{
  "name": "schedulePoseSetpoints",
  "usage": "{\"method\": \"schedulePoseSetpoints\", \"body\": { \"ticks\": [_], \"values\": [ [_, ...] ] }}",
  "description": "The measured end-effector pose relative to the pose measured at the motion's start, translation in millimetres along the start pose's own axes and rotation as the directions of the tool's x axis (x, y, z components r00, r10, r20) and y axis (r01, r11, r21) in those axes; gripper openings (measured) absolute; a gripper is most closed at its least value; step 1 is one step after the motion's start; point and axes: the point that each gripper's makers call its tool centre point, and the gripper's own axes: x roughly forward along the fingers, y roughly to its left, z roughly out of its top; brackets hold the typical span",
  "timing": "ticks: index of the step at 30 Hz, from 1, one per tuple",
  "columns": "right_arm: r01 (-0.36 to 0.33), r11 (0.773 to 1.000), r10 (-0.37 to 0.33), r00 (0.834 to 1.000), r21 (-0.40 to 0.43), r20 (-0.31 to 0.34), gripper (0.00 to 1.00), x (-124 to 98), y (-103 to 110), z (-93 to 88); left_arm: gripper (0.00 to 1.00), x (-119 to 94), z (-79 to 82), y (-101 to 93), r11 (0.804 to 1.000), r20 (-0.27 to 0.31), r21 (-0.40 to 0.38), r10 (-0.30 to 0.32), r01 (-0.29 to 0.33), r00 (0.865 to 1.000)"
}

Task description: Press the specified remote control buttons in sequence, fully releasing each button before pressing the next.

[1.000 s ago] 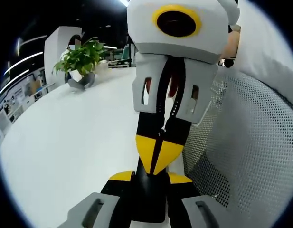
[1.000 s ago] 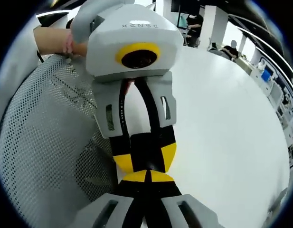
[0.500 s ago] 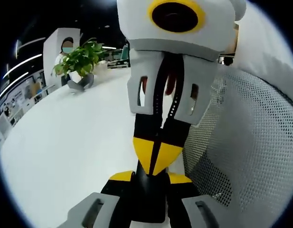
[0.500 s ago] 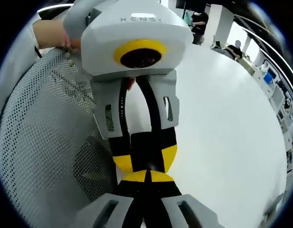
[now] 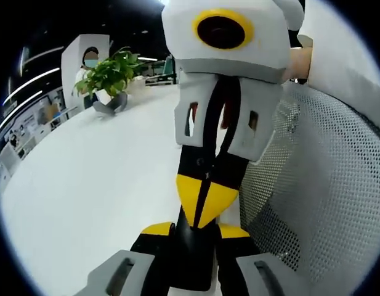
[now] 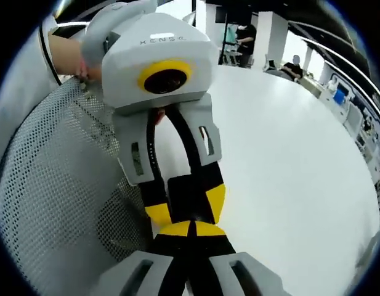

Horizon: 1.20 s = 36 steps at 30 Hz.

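Left claw (image 5: 194, 229) is clamped on the one black remote control (image 5: 193, 253), jaws parted just enough to pinch its sides. Here's the right claw (image 5: 205, 197) coming in from above, jaws pressed together, yellow tips touching the remote's end. From the right gripper view it's the same meeting: remote (image 6: 191, 194) sits between the left claw's yellow pads, just beyond the right claw's closed tips. White table (image 5: 85, 185) below, one potted plant (image 5: 106, 74) far back, mesh chair (image 5: 325, 185) alongside.

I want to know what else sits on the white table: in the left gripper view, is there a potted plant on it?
Yes, a leafy green potted plant stands on the far part of the white table.
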Motion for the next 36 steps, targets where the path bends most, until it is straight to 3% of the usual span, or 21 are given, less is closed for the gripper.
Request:
{"method": "schedulePoseSetpoints", "body": {
  "ticks": [4, 6, 7, 15, 19, 23, 26, 29, 31, 34, 36],
  "values": [
    [0.013, 1.000, -0.013, 0.999, 0.002, 0.049, 0.00, -1, 3, -0.4, 0.26, 0, 0.2, -0.3, 1.000, 0.000, -0.006, 0.012, -0.012, 1.000],
    [-0.016, 0.998, 0.013, 0.998, 0.058, 0.055, 0.00, -1, 3, 1.7, 0.26, 1, 0.3, 0.0, 1.000, -0.002, -0.011, 0.017, -0.017, 1.000],
    [0.001, 0.995, -0.006, 0.998, 0.099, 0.057, 0.00, 0, -1, 1.7, 0.26, 1, 0.6, 0.1, 1.000, -0.006, -0.015, 0.018, -0.018, 1.000],
    [-0.029, 0.997, 0.024, 0.997, 0.066, 0.074, 0.00, -1, 2, 2.3, 0.26, 1, 0.7, 0.4, 1.000, -0.009, -0.015, 0.017, -0.017, 1.000],
    [-0.118, 0.981, 0.099, 0.988, 0.155, 0.122, 0.05, -5, 10, -0.1, 0.28, 4, 4.0, -7.4, 0.999, 0.015, 0.027, -0.030, 0.029, 0.999],
    [-0.141, 0.984, 0.131, 0.987, 0.112, 0.092, 0.08, -15, 10, -12.6, 0.25, 5, 4.9, -10.4, 0.999, 0.014, 0.038, -0.032, 0.031, 0.999],
    [-0.093, 0.993, 0.091, 0.995, 0.072, 0.040, 0.15, -23, 1, -24.4, 0.25, 4, 5.2, -10.8, 0.999, 0.027, 0.041, -0.038, 0.036, 0.999],
    [-0.048, 0.993, 0.046, 0.999, 0.111, 0.021, 0.20, -25, -7, -34.3, 0.25, 4, 5.2, -11.3, 0.998, 0.033, 0.041, -0.040, 0.039, 0.999],
    [-0.052, 0.992, 0.051, 0.999, 0.114, 0.018, 0.25, -22, -5, -35.1, 0.25, 3, 5.1, -11.5, 0.998, 0.033, 0.041, -0.042, 0.041, 0.999],
    [-0.041, 0.999, 0.041, 0.999, -0.002, -0.026, 0.25, -16, -4, -37.1, 0.25, 3, 4.9, -12.3, 0.998, 0.027, 0.041, -0.042, 0.041, 0.999],
    [-0.046, 0.999, 0.046, 0.999, 0.016, -0.025, 0.24, -13, -5, -34.6, 0.25, 3, 4.8, -12.3, 0.998, 0.025, 0.038, -0.043, 0.042, 0.999]
  ]
}}
